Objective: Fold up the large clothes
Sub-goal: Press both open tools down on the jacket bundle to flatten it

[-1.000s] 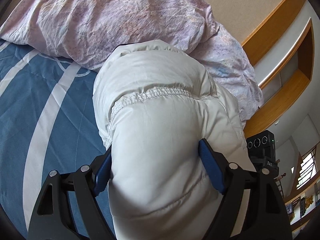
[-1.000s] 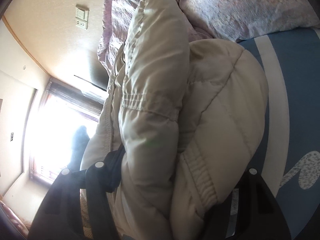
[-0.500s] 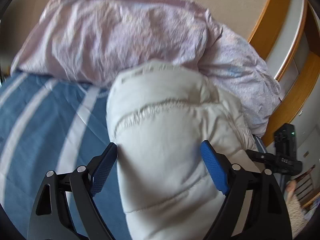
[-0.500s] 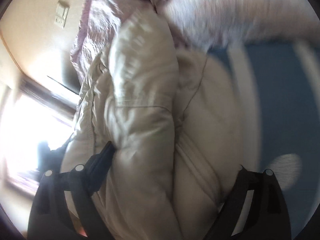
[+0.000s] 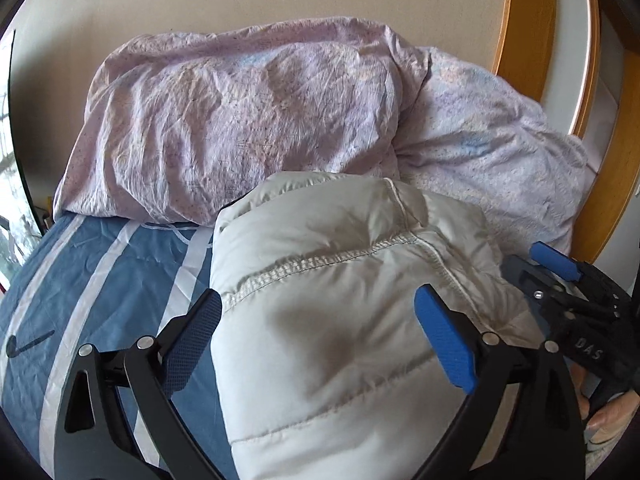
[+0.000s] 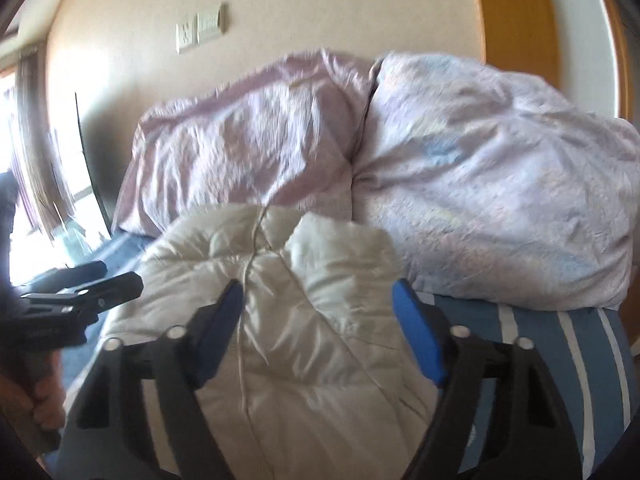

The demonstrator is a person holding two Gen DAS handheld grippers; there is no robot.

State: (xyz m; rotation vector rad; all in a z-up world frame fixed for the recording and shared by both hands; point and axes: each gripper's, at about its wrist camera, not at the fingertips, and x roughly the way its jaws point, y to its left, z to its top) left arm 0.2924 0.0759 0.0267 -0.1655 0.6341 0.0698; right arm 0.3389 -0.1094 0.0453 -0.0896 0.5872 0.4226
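Observation:
A folded white puffer jacket [image 5: 340,320] lies on the blue striped bed cover [image 5: 100,280]. It also shows in the right wrist view [image 6: 280,320]. My left gripper [image 5: 318,320] is open, its blue pads on either side of the jacket's near end, hovering over it. My right gripper [image 6: 318,312] is open too, its jaws spread over the other side of the jacket. The right gripper shows at the right edge of the left wrist view [image 5: 560,280]. The left gripper shows at the left of the right wrist view [image 6: 88,288].
A crumpled lilac duvet [image 5: 260,120] is heaped against the beige wall behind the jacket, also in the right wrist view [image 6: 480,180]. A wooden frame [image 5: 524,20] stands at the right. A bright window [image 6: 24,200] is at the left.
Both grippers have let go of the jacket and drawn back and level. The jacket now rests on the bed between the spread jaws.

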